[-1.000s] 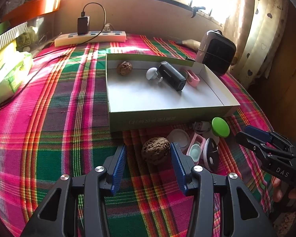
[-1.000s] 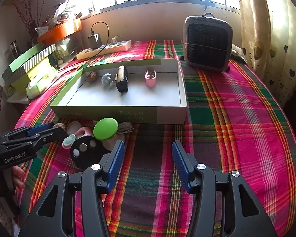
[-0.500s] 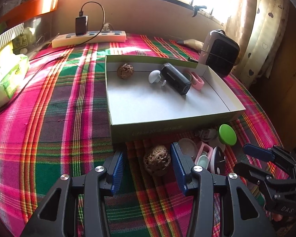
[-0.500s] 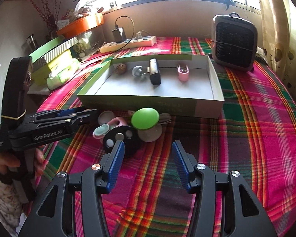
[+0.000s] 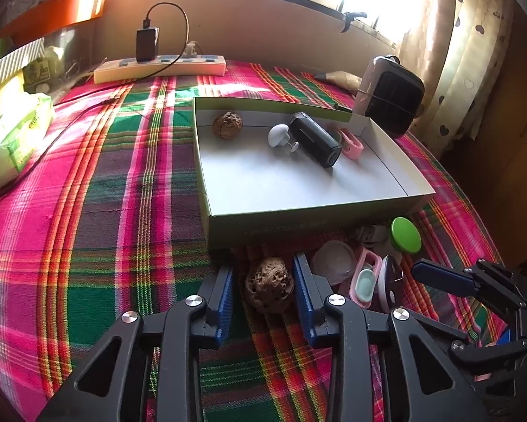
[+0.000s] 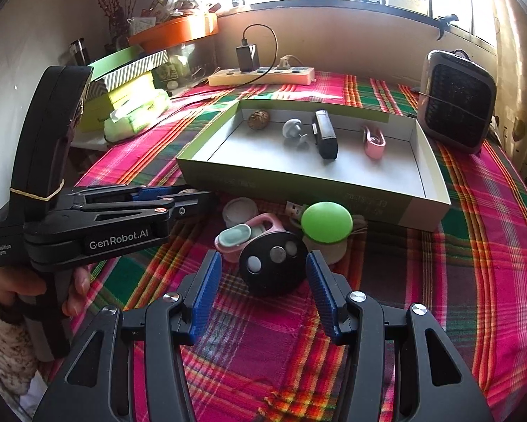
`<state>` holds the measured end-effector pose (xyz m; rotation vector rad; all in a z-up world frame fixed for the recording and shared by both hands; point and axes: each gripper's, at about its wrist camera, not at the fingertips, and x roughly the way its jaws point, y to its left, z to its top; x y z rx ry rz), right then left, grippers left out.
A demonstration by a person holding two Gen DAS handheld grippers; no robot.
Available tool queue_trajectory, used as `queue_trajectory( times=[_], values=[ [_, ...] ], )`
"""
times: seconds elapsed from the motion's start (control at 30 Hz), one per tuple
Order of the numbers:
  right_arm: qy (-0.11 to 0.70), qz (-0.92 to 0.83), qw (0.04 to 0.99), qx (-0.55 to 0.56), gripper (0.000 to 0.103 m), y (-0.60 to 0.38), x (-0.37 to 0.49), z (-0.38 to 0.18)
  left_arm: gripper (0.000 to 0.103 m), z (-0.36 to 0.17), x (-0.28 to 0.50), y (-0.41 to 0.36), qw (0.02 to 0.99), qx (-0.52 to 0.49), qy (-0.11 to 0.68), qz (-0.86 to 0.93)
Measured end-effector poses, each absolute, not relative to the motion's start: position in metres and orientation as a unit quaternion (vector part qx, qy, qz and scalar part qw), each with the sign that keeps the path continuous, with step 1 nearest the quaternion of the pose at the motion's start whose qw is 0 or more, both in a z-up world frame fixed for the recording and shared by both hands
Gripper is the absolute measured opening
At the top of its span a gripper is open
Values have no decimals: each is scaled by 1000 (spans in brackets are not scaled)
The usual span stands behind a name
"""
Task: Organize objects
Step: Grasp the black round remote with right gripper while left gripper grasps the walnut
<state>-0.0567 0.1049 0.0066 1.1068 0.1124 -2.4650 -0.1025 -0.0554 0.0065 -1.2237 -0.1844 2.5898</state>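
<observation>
Straddling the walnut (image 5: 269, 285) by the box's (image 5: 298, 223) near wall, my left gripper (image 5: 263, 293) stood wide, untouching. My right gripper (image 6: 263, 283) gaped around the black disc (image 6: 272, 267); next, I judged, squeeze.

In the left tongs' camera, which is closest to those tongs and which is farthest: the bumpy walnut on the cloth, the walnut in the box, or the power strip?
1. Walnut on the cloth: right between the left tongs, which are open.
2. Walnut in the box: at the far left corner of the box.
3. Power strip: at the back, by the wall.
</observation>
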Motion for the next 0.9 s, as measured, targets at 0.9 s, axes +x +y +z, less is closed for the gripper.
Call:
queue_trajectory(
  times=[0.9],
  values=[
    [77,-892,163,414,39,95,-66,-4,30,6,-98,-60,149,-421,-71,892]
  ],
)
